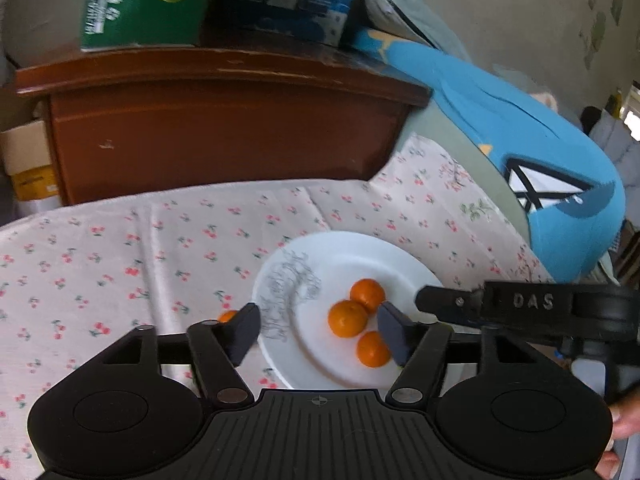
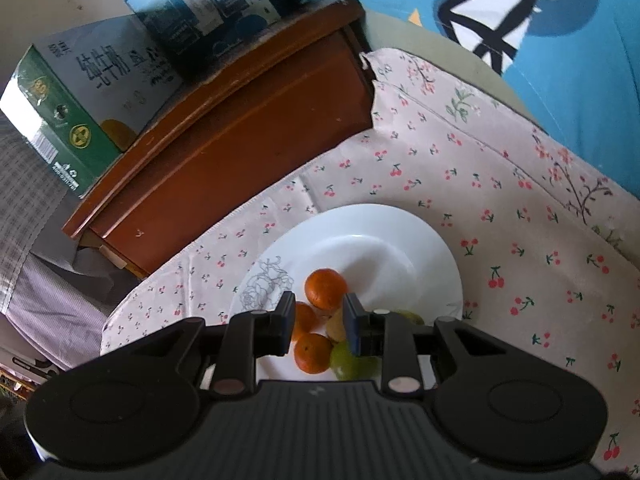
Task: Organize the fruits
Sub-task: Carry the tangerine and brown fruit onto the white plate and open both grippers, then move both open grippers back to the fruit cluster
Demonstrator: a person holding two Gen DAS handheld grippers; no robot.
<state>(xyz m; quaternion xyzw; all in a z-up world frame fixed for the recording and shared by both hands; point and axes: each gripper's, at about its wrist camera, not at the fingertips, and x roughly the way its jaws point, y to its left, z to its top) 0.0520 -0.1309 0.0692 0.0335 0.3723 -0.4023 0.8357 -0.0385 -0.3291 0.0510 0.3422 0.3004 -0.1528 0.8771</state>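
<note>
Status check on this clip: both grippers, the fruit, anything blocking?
Left gripper jaws open over the white plate, empty. Right gripper narrow, nothing visibly gripped. Three oranges plated, green fruit alongside; one orange on the cloth. No obstruction.

The plate (image 1: 340,256) held three oranges (image 1: 347,318) clustered at its 5 o'clock side; its far half, toward 12 o'clock, lay bare and open to approach. A wooden cabinet (image 1: 224,128) blocked the cloth (image 1: 120,248) from 10 to 12 o'clock. A blue cushion (image 1: 520,152) closed off 1 to 3 o'clock. The right gripper (image 1: 424,300) reached in over the rim at 3 o'clock. Open cloth lay at 9 o'clock, save one stray orange (image 1: 228,315) beside the rim.
</note>
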